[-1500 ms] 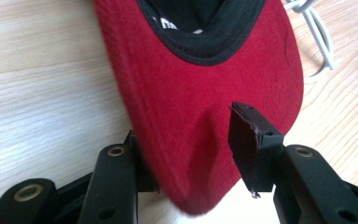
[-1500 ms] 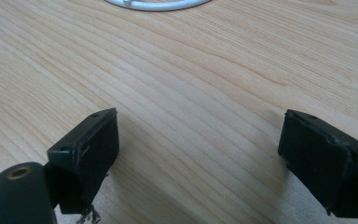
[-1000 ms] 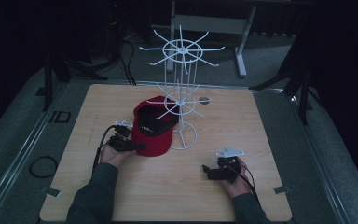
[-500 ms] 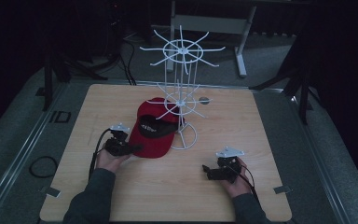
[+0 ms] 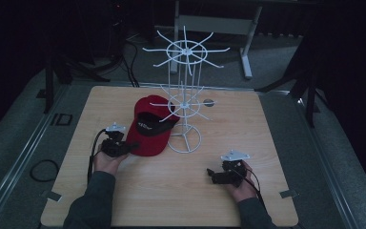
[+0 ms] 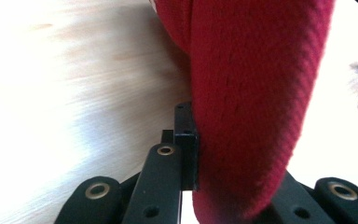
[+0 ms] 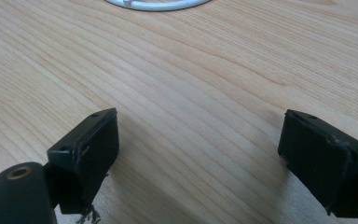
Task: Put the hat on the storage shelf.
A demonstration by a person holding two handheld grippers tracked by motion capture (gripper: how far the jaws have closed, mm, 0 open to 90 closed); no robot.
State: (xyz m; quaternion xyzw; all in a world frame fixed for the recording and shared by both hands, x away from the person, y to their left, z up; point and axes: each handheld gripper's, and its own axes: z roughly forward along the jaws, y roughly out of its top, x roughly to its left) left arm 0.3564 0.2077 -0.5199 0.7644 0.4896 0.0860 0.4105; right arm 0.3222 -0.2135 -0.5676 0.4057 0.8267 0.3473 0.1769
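Note:
A red cap (image 5: pixel 148 128) with a black inner band lies on the wooden table (image 5: pixel 267 143), left of a white wire rack (image 5: pixel 186 102). My left gripper (image 5: pixel 127 149) is shut on the cap's near left edge. In the left gripper view the red fabric (image 6: pixel 251 93) stands pinched against one black pad (image 6: pixel 186 140), and the other jaw is hidden behind the cloth. My right gripper (image 5: pixel 212 175) rests low at the table's front right, open, with bare wood between its pads (image 7: pixel 93 144).
The rack's round base ring (image 5: pixel 185 140) sits just right of the cap, and its edge shows at the top of the right gripper view (image 7: pixel 158 4). A small dark round spot (image 5: pixel 208 101) lies behind the rack. Dark floor and cables surround the table.
The left hand has shifted slightly left and toward the person, and the cap's edge has come along with it. The right hand has stayed put.

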